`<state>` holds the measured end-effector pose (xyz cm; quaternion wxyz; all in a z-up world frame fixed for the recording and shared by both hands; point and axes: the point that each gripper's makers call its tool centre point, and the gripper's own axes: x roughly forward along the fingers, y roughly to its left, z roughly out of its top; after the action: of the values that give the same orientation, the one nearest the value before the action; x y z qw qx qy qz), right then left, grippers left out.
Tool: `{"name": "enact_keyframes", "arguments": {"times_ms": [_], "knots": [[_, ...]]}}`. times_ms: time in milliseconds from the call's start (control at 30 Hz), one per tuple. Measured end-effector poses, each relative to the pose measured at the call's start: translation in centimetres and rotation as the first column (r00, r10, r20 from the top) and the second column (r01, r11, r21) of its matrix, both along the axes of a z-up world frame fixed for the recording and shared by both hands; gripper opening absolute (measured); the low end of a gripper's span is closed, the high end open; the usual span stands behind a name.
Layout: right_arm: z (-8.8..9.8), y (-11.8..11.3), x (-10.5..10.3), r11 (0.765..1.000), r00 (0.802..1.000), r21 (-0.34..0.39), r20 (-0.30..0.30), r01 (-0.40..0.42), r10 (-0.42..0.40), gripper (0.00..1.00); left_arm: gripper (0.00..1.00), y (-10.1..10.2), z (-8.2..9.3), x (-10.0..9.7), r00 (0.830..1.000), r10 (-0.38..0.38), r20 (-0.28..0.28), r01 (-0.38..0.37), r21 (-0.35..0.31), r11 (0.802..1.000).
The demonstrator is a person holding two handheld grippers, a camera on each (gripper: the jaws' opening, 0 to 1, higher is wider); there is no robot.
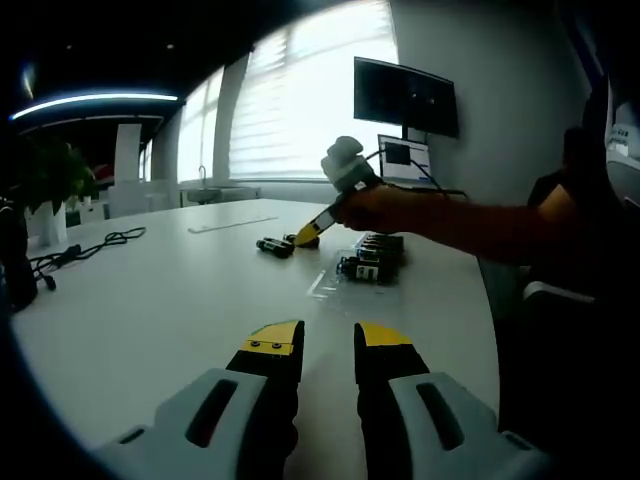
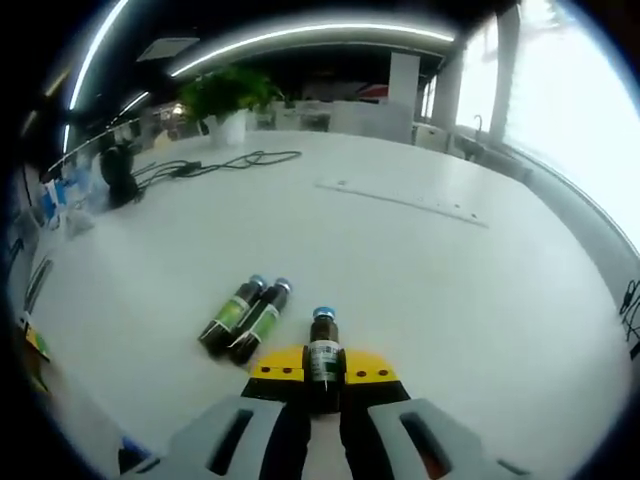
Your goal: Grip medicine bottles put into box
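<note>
In the right gripper view, the right gripper (image 2: 322, 372) has its yellow-tipped jaws closed on a small dark glass medicine bottle with a blue cap (image 2: 322, 350), just above the white round table (image 2: 420, 290). Two similar bottles (image 2: 245, 318) lie side by side on the table just beside it. In the left gripper view, the left gripper (image 1: 328, 345) hovers with jaws slightly apart and nothing between them, and farther away a clear plastic box (image 1: 372, 258) already holds several bottles.

White table (image 1: 150, 310), wide, glossy, curved edge. Windows w/ blinds (image 1: 310, 100), bright daylight. Grey wall (image 1: 500, 60) w/ dark monitor (image 1: 405, 97); smaller lit screen (image 1: 403, 160) below it. Ceiling light strip (image 2: 300, 35), curved. Potted plant (image 2: 225, 100) at far table edge. Black cable (image 2: 225, 162) lying on tabletop. White pillar (image 2: 403, 80) behind.
</note>
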<state>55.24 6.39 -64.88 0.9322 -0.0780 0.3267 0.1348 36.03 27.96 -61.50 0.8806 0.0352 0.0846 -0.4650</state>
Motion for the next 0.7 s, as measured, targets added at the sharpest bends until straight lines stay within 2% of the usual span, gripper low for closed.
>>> {"name": "enact_keyframes", "arguments": {"times_ms": [433,700], "knots": [[1.3,0.5,-0.9,1.0,0.999,0.005,0.031,-0.015,0.014,0.06,0.14,0.0,0.0,0.0,1.0,0.001,0.0,-0.001,0.002,1.0],[2.6,0.9,-1.7,1.0,0.996,0.012,0.085,-0.011,0.01,0.06,0.14,0.1,0.0,0.1,1.0,0.0,0.001,0.0,0.002,1.0]]}}
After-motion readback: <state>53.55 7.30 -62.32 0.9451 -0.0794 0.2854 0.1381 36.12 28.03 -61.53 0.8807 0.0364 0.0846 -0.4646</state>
